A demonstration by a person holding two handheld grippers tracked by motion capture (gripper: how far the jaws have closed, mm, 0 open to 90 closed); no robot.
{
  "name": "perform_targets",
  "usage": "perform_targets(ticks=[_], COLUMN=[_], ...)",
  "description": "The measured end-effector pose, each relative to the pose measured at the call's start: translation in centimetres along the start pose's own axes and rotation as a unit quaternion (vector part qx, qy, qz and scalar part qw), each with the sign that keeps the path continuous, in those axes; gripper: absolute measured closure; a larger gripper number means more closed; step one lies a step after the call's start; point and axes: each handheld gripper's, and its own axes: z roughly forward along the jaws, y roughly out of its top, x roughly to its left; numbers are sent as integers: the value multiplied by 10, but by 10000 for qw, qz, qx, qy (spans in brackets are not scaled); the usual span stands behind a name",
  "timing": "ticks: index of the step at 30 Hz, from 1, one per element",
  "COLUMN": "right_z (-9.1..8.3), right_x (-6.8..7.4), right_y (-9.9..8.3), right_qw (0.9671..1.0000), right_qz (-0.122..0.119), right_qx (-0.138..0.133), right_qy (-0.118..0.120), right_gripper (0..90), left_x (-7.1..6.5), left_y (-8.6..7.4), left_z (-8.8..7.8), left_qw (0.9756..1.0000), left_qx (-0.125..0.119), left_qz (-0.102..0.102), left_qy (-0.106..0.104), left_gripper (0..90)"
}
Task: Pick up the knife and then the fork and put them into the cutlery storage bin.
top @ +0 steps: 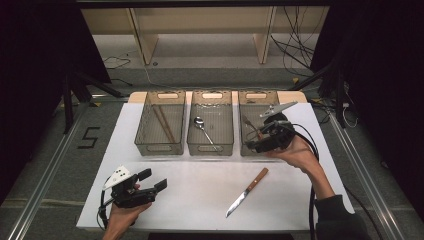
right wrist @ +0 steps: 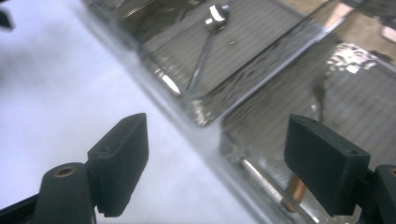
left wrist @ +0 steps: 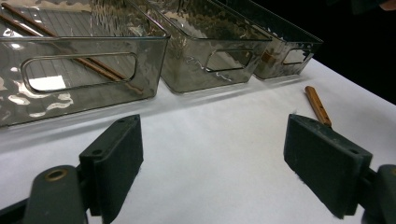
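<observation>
My right tongs [top: 256,145] hang spread wide and empty over the near end of the right bin [top: 246,107], where the fork [right wrist: 318,93] lies just beyond and below them, a dark, blurred metal fork with a wooden handle. My left tongs [top: 152,180] stand spread too, above the white table [top: 200,200].

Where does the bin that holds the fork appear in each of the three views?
High view: the fork bin is the rightmost of the three in the row.
Left gripper view: upper right, the farthest of the three.
Right gripper view: the right half of the picture.
Shared landmark: the middle bin next to it, which holds the spoon.
</observation>
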Motion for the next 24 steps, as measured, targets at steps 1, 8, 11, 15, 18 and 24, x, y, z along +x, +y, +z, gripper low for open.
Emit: perform_targets(ticks=[1, 8, 11, 15, 18, 24], right_z=[-1, -3, 0, 5, 9, 22], right_x=[3, 17, 21, 25, 26, 28], right_y=[-2, -15, -21, -29, -33, -43], right_qw=[9999, 9947, 9919, 9878, 9852, 9850], right_qz=[-95, -824, -1019, -1208, -1329, -1295], right_qx=[49, 469, 601, 833, 930, 1054], right_qy=[50, 388, 465, 523, 561, 428], right_gripper=[228, 234, 234, 240, 254, 480], left_x=[0, 0, 0, 0, 0, 0], left_y=[0, 0, 0, 0, 0, 0], left_z=[0, 0, 0, 0, 1, 0], left_qw=[10000, 10000, 10000, 10000, 10000, 10000], left_qx=[13, 18, 21, 22, 26, 22], left_qz=[17, 16, 22, 20, 28, 21], left_qy=[-3, -2, -5, 0, -2, -1], left_gripper=[196, 196, 196, 196, 196, 196])
